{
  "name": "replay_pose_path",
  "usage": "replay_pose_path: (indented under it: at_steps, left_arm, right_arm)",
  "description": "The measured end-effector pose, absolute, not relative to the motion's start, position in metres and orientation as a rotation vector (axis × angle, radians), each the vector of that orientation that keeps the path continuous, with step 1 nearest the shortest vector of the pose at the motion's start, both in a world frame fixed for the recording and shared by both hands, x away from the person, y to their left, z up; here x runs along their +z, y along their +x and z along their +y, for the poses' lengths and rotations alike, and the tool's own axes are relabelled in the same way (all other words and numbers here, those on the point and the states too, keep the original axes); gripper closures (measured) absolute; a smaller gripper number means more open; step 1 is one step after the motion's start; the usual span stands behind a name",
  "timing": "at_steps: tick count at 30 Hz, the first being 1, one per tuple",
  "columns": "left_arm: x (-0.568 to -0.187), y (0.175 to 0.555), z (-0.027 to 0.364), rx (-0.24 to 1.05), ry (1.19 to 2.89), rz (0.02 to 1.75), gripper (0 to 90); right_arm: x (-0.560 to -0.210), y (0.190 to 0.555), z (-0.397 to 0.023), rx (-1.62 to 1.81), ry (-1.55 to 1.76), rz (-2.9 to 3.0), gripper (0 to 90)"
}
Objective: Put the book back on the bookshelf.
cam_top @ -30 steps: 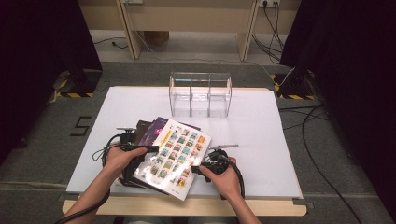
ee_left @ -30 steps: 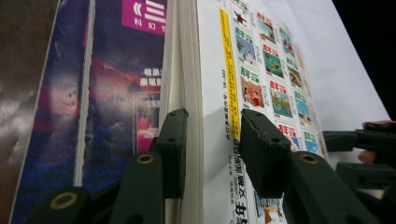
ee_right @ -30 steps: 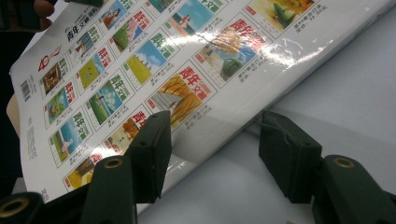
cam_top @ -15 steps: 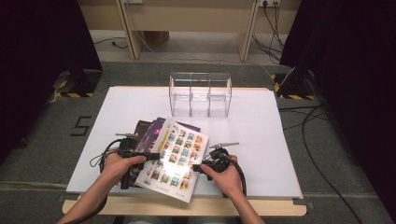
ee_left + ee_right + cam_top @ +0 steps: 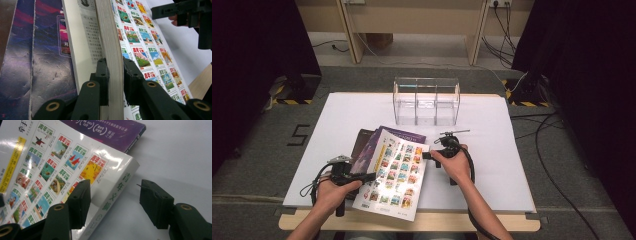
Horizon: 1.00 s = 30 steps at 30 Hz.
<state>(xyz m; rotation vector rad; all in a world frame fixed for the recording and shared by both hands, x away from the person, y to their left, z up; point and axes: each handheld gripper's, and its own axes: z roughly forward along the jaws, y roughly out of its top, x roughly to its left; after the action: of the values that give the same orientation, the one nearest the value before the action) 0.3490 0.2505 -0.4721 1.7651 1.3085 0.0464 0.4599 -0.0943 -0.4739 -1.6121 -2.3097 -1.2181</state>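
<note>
A thick white book (image 5: pixel 394 172) with rows of small colour pictures on its cover lies aslant on a purple book (image 5: pixel 404 135). My left gripper (image 5: pixel 371 176) is shut on the white book's left page edge. In the left gripper view its jaws (image 5: pixel 115 67) have just been closing and now press the page block (image 5: pixel 110 37) from both sides. My right gripper (image 5: pixel 426 155) is open at the book's right side. Its jaws (image 5: pixel 115 187) have just been opening, and the spine corner of the white book (image 5: pixel 57 162) stands between them untouched.
A dark brown book (image 5: pixel 360 142) lies under the purple one (image 5: pixel 112 130). A clear acrylic organizer (image 5: pixel 427 100) with three compartments stands at the back of the white table sheet (image 5: pixel 502 130). The white book's near corner reaches the table's wooden front edge (image 5: pixel 437 222).
My left gripper has closed on the white book's left edge. The right hand has moved away from the person along the book's right side, up to its far corner.
</note>
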Motion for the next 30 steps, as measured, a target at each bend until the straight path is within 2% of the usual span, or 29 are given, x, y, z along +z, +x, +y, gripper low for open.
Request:
replay_pose_path:
  at_steps: [23, 30]
  left_arm:
    - [-0.475, 0.35, 0.252, 0.03, 1.743, 1.321, 74.9]
    - [-0.475, 0.351, 0.253, 0.019, 1.742, 1.342, 74.0]
  right_arm:
    - [-0.484, 0.47, -0.083, -1.156, -1.592, -2.149, 36.1]
    - [-0.485, 0.473, -0.088, -1.157, -1.637, -2.014, 51.0]
